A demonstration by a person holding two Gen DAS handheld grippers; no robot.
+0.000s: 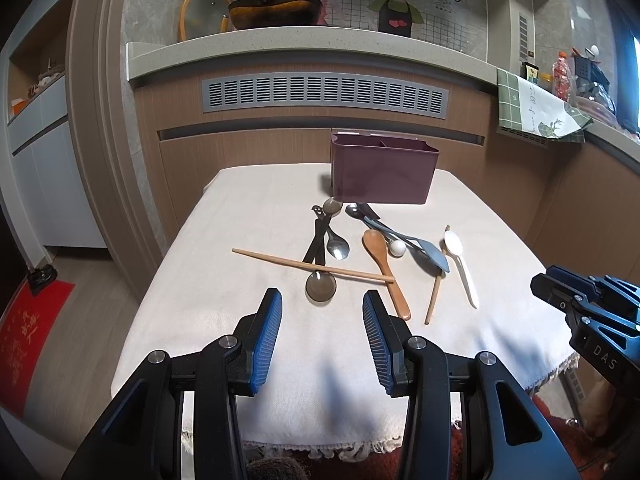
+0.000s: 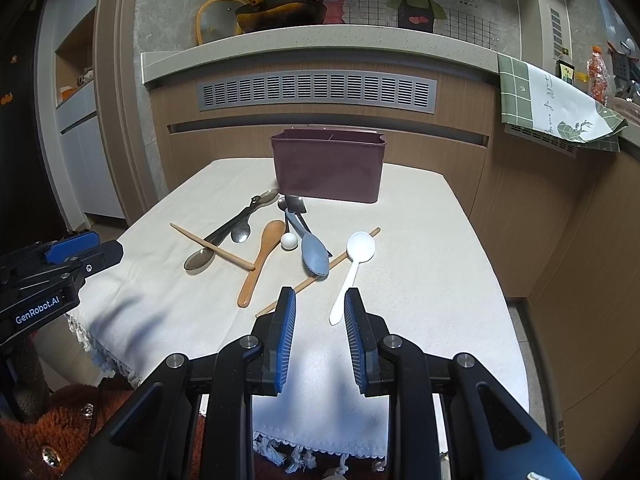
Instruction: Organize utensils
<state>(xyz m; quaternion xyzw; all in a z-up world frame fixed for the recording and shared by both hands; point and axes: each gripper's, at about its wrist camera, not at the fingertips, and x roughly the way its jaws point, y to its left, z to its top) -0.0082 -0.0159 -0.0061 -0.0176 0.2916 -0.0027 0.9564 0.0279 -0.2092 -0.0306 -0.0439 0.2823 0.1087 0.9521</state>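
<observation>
Several utensils lie loose on a cloth-covered table [image 1: 248,208]: a wooden spoon [image 1: 384,268], two chopsticks [image 1: 312,266], a white plastic spoon [image 2: 354,270], a blue-grey rice paddle [image 2: 314,254], dark spoons [image 1: 320,286] and metal spoons [image 1: 338,244]. A maroon divided utensil box [image 1: 382,170] stands at the table's far side, also seen in the right wrist view [image 2: 328,168]. My left gripper [image 1: 322,300] is open and empty, just short of a dark spoon. My right gripper [image 2: 320,300] is open and empty, with the white spoon's handle end just beyond its fingertips.
A kitchen counter [image 1: 280,44] with a pan [image 1: 272,10] runs behind the table. A green checked towel [image 2: 552,100] hangs off the counter at right. The table's fringed front edge [image 2: 304,452] is close below my grippers. A small white ball [image 2: 289,241] lies among the utensils.
</observation>
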